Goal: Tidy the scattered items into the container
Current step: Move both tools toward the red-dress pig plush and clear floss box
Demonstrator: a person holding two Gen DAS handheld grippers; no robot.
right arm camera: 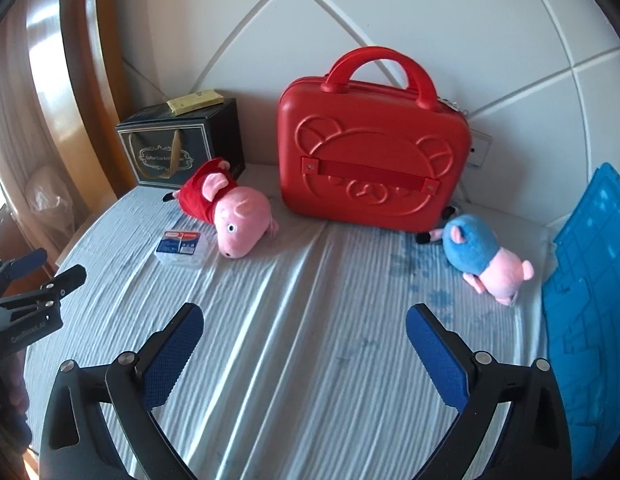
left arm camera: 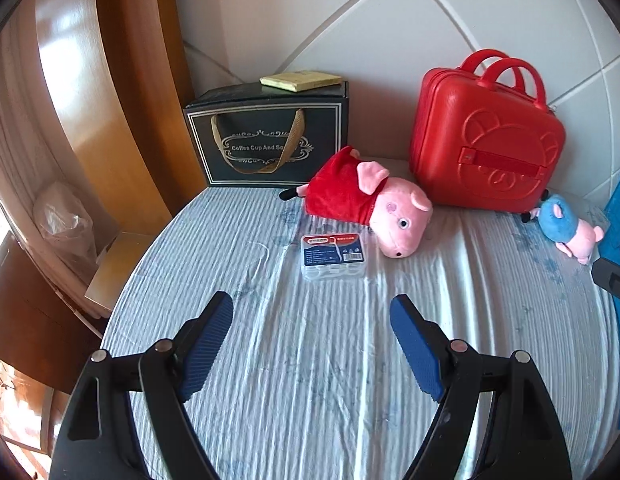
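Observation:
A closed red bear-embossed case [left arm camera: 485,144] [right arm camera: 373,160] stands upright at the back of the bed. A pink pig plush in a red dress [left arm camera: 365,204] [right arm camera: 230,212] lies left of it. A small clear floss-pick box [left arm camera: 333,254] [right arm camera: 182,246] lies in front of that plush. A smaller pig plush in blue [left arm camera: 565,228] [right arm camera: 481,260] lies at the case's right foot. My left gripper [left arm camera: 311,308] is open and empty, short of the clear box. My right gripper [right arm camera: 306,316] is open and empty over bare sheet; the left gripper [right arm camera: 38,276] shows at its left edge.
A dark gift box with a ribbon handle [left arm camera: 266,140] [right arm camera: 182,144] stands at the back left, a yellow pad on top. A blue plastic basket [right arm camera: 593,300] lies at the right edge. A wooden bed frame [left arm camera: 122,100] curves along the left. The striped sheet [right arm camera: 310,280] covers the bed.

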